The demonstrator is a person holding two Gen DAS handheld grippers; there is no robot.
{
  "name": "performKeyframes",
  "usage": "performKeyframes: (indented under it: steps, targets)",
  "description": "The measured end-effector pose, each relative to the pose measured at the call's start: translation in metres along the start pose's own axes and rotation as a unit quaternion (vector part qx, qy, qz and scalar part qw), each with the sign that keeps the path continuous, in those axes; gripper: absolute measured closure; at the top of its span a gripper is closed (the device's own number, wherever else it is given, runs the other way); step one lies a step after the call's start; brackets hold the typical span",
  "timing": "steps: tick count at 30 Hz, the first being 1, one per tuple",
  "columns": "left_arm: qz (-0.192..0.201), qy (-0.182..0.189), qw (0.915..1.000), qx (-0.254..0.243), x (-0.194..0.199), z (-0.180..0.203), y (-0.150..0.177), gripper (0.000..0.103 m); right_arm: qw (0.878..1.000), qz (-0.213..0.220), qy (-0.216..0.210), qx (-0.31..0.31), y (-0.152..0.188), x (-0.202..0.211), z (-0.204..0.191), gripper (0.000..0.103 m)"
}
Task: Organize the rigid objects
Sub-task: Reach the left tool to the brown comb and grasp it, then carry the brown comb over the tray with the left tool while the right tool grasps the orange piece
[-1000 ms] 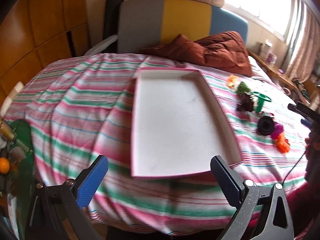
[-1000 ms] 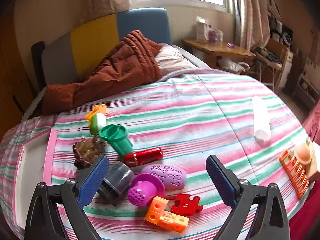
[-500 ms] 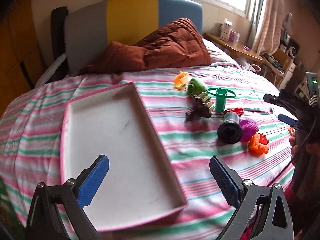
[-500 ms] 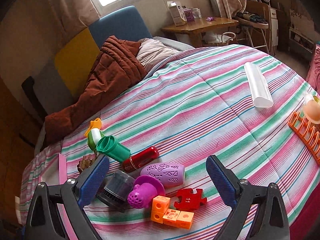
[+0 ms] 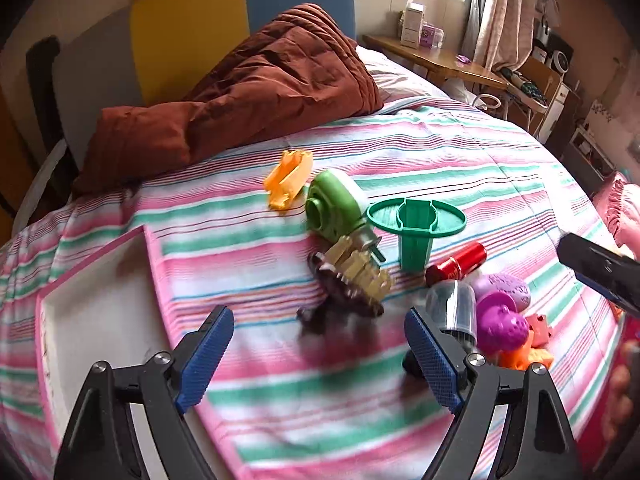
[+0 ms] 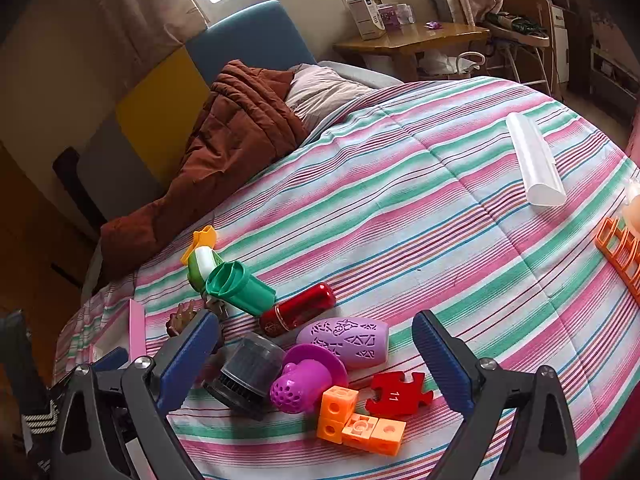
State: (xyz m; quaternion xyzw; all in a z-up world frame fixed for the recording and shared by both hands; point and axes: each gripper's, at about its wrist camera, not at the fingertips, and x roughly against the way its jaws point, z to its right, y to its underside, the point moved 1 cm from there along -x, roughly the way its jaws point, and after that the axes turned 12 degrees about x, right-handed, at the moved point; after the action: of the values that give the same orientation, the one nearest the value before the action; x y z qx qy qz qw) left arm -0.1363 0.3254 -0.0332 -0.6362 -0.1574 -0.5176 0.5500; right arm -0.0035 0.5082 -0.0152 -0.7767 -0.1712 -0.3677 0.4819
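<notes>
Both tongs, left (image 5: 318, 354) and right (image 6: 316, 354), are released and carry nothing. We see the brown toy (image 5: 350, 280) just ahead of our left tongs, tray (image 5: 96, 316) at their left. It looks light, stiff and bumpy; we would pinch its narrow sides.

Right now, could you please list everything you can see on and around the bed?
Tray: 1, white with pink rim, left on bed.
Star piece: 1, orange, far end of pile.
Reel: 1, green and white, beside star.
Funnel: 1, teal, mid pile.
Spiky toy: 1, brown, nearest tray.
Tube: 1, red.
Brush: 1, grey.
Perforated cup: 1, magenta.
Oval case: 1, lilac.
Puzzle piece: 1, red.
Cubes: 1 joined set, orange.
Roll: 1, white, far right.
Rack: 1, orange, right edge.
Quilt: 1, brown, headboard.
Left tongs: open.
Right tongs: open.
</notes>
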Motion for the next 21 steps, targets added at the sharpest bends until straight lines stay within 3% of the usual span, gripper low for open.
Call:
performKeyframes:
  steps: [4,6,7,8,10,15,21]
  targets:
    - [-0.014,0.008,0.9999,0.001,-0.026,0.005,-0.011,0.018,1.000,-0.004,-0.004,-0.003,0.000,-0.002,0.000,0.004]
    - [-0.035,0.021,0.9991,0.009,-0.042,0.005,-0.013,0.032,1.000,-0.007,-0.007,-0.005,0.000,-0.004,0.000,0.004]
    - [-0.047,0.044,0.9977,0.020,-0.047,0.003,-0.014,0.047,1.000,-0.008,-0.007,-0.005,0.000,-0.005,0.000,0.004]
    - [-0.055,0.061,0.9961,0.033,-0.050,0.002,-0.014,0.051,1.000,-0.009,-0.007,-0.005,0.000,-0.005,0.000,0.004]
    - [-0.042,0.058,0.9970,0.030,-0.046,0.005,-0.012,0.058,1.000,-0.009,-0.006,-0.002,0.000,-0.006,-0.001,0.004]
    - [-0.032,0.056,0.9976,0.026,-0.034,0.002,0.002,0.059,1.000,-0.010,-0.002,0.005,0.001,-0.006,-0.003,0.004]
    - [-0.003,0.070,0.9970,0.034,0.008,-0.014,0.023,0.060,1.000,-0.010,0.010,0.009,0.001,-0.006,-0.002,0.004]
